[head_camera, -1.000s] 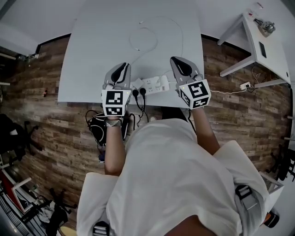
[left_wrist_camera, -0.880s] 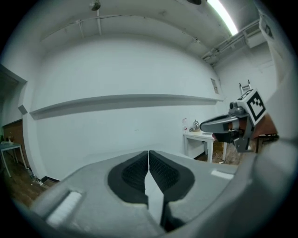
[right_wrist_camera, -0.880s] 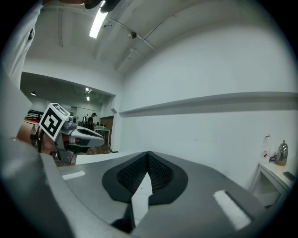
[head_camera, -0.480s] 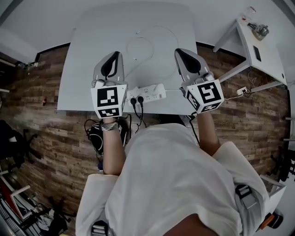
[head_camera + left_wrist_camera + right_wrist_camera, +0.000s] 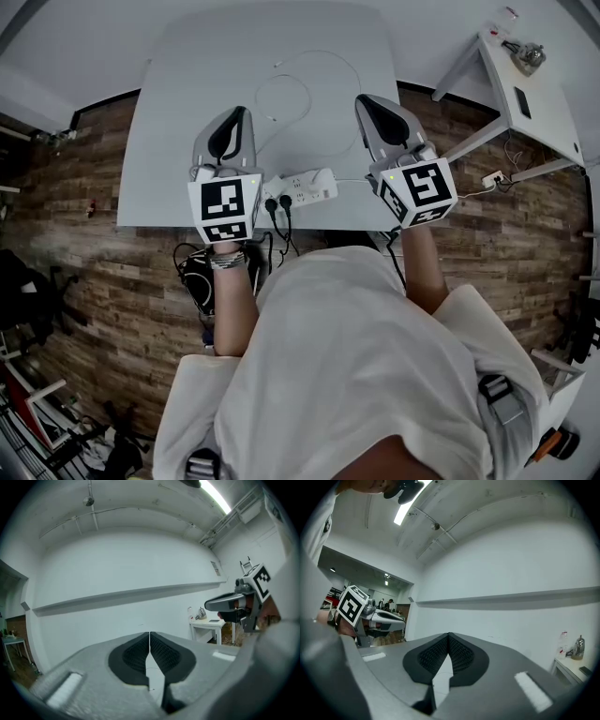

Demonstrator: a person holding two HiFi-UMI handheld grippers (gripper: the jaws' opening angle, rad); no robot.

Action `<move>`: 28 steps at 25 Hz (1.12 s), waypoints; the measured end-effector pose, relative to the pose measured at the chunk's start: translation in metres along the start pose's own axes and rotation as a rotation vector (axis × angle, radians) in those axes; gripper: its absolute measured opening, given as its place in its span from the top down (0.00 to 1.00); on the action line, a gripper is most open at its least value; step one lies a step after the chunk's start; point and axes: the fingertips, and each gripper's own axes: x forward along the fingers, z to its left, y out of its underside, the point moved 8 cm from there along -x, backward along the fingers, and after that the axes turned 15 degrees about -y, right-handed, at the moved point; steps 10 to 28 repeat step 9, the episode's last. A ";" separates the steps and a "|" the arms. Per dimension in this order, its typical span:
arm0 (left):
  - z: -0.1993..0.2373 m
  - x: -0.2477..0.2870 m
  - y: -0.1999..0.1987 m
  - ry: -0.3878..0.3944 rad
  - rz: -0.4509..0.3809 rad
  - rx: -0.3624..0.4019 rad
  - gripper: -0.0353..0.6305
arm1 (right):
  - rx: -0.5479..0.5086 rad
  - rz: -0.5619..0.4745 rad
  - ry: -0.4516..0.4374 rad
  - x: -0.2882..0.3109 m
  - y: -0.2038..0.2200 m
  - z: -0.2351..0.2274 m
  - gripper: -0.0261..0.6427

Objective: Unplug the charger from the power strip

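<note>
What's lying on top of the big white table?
A white power strip near the front edge with two black plugs, and a looped white cable. The left gripper and right gripper hide the tabletop beneath them.

Head view overhead; both gripper views face wall (image 5: 117,573).

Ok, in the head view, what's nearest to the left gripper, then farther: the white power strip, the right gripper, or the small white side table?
1. The white power strip, just right of the left gripper.
2. The right gripper, farther right, past the strip.
3. The small white side table, far right, across the floor.
</note>
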 end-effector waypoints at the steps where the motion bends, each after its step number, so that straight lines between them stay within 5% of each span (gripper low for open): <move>1: -0.001 0.001 0.002 0.003 0.005 0.001 0.93 | 0.004 0.003 0.006 -0.001 0.001 -0.001 0.96; 28: -0.011 0.003 0.010 0.015 0.052 -0.026 0.93 | 0.018 0.008 0.009 -0.005 0.005 -0.004 0.96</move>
